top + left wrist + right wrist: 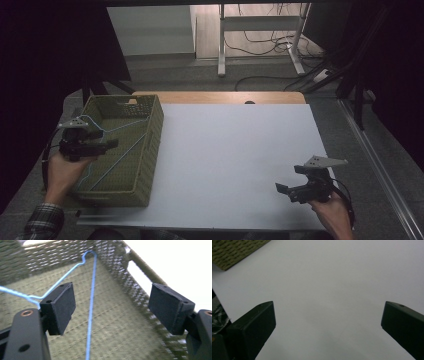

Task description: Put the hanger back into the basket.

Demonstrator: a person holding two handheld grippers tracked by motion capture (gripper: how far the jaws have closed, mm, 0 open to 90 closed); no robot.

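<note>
A green woven basket [150, 150] stands on the left side of the white table [235, 155]. Inside it lies a thin blue wire hanger [120, 156], its hook toward the far wall. My left gripper [114, 144] hovers over the basket's left part, jaws open. In the left gripper view the hanger [91, 302] runs across the basket floor [120, 335] below the wide gap of the left gripper [112, 305], and neither pad presses on it. My right gripper [281, 190] rests low over the table's front right, open, with nothing between its fingers [252, 327].
A corner of the basket [234, 250] shows at the top left of the right gripper view, above bare table [332, 277]. Beyond the table's wooden far edge [220, 97] stand a desk frame [260, 40] and floor cables. Dark curtains hang at both sides.
</note>
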